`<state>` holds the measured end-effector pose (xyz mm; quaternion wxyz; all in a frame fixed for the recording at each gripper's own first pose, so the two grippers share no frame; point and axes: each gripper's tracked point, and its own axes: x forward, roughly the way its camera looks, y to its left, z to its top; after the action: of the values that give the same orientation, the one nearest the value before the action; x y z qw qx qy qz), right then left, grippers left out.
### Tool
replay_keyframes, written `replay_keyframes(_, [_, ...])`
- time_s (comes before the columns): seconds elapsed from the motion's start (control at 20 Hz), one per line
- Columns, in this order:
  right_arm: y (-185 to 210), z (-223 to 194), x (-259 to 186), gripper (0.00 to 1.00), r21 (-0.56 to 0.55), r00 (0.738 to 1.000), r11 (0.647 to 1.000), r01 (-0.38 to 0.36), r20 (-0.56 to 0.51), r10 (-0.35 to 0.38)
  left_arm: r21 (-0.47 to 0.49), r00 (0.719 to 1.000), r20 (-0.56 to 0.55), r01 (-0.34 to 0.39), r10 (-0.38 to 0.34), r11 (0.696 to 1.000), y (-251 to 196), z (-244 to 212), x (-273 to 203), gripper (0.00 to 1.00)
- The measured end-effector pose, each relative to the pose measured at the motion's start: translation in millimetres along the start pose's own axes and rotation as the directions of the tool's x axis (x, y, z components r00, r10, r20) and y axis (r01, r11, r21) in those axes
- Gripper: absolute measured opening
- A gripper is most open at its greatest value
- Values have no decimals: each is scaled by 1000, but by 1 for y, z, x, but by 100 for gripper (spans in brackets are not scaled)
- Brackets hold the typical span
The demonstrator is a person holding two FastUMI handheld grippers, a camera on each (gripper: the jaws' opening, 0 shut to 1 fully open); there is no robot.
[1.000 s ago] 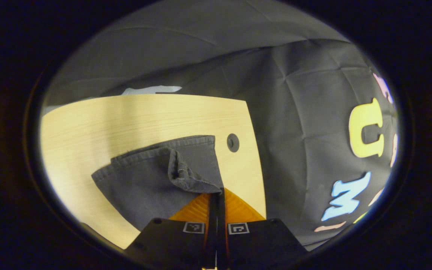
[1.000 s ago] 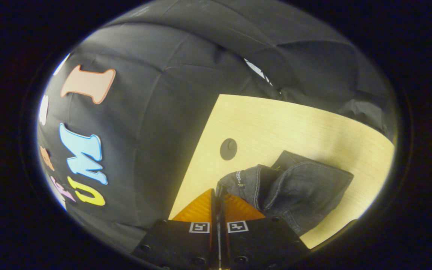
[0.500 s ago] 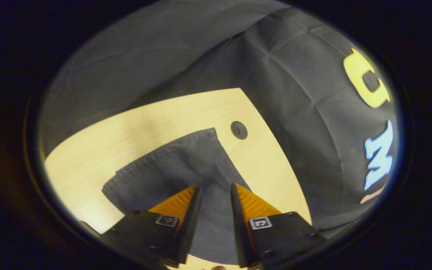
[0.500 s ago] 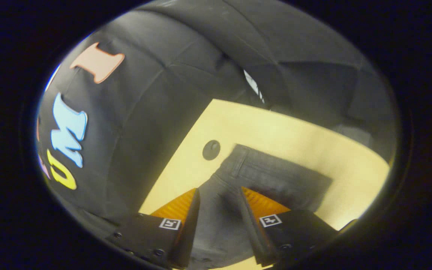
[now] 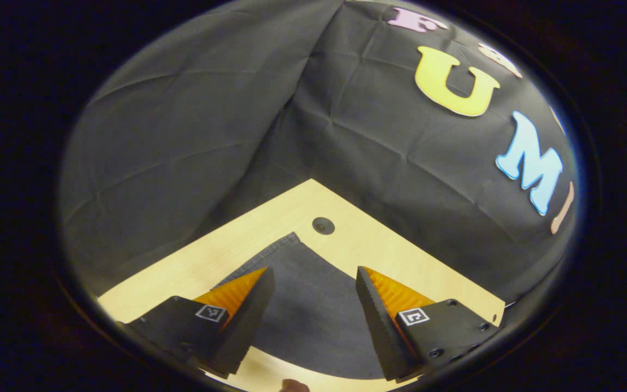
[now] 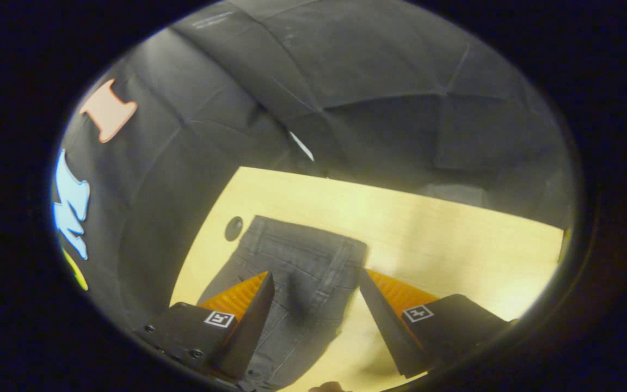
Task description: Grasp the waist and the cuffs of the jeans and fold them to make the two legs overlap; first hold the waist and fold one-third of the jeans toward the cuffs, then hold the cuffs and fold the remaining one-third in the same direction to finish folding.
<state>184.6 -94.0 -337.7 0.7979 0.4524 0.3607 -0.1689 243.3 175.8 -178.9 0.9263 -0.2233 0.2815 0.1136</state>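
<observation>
Facing cuff end [image 5: 313, 305], waistband [image 6: 302, 256]

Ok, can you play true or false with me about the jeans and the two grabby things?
1. The left gripper has its fingers wide apart. True.
2. The right gripper is pinching the jeans. False: its fingers are apart, with nothing held.
3. The jeans lie flat on the wooden table. True.
4. A small round hole sits in the table near a corner of the jeans. True.
5. The jeans hang in the air. False: they rest on the table.
</observation>
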Motion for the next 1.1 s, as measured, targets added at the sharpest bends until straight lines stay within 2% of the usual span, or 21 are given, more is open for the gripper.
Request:
replay_keyframes(0.15, [0, 3, 9, 95, 25, 1000, 1000, 7, 28, -8, 47, 1000, 18, 9, -9, 999, -16, 2, -17, 99])
replay_keyframes(0.25, [-11, 1, 11, 84, 29, 999, 999, 15, 41, -17, 74, 1000, 22, 17, -19, 997, -20, -2, -27, 99])
replay_keyframes(0.35, [-13, 11, 4, 51, 42, 998, 999, -18, 69, 15, 88, 999, 36, 31, -34, 996, -24, -1, -37, 99])
replay_keyframes(0.45, [10, 18, -17, 18, -12, 986, 996, -88, 138, 89, 95, 998, 49, 44, -49, 995, -31, 2, -42, 99])
replay_keyframes(0.55, [42, 22, -52, 15, -154, 965, 980, -130, 209, 161, 106, 996, 59, 58, -65, 993, -39, 4, -43, 99])
replay_keyframes(0.65, [79, 22, -97, 15, -298, 931, 942, -157, 274, 242, 118, 994, 79, 67, -77, 991, -43, 6, -44, 99])
replay_keyframes(0.75, [115, 12, -144, 15, -430, 881, 884, -183, 328, 342, 125, 992, 94, 77, -89, 989, -47, 8, -45, 99])
replay_keyframes(0.85, [150, -16, -194, 15, -562, 816, 799, -214, 347, 463, 120, 991, 79, 95, -105, 988, -52, 3, -45, 100])
replay_keyframes(0.9, [160, -37, -220, 19, -630, 774, 743, -224, 349, 529, 124, 991, 79, 99, -109, 987, -51, 2, -45, 100])
replay_keyframes(0.95, [168, -62, -243, 15, -693, 743, 681, -236, 323, 586, 130, 990, 82, 102, -113, 986, -49, 1, -46, 99])
replay_keyframes(1.0, [173, -85, -269, 10, -749, 712, 612, -252, 285, 642, 132, 990, 81, 108, -120, 985, -46, 0, -48, 99])
replay_keyframes(1.1, [177, -131, -305, 14, -828, 657, 460, -320, 156, 737, 113, 988, 78, 127, -136, 985, -41, -2, -53, 100])
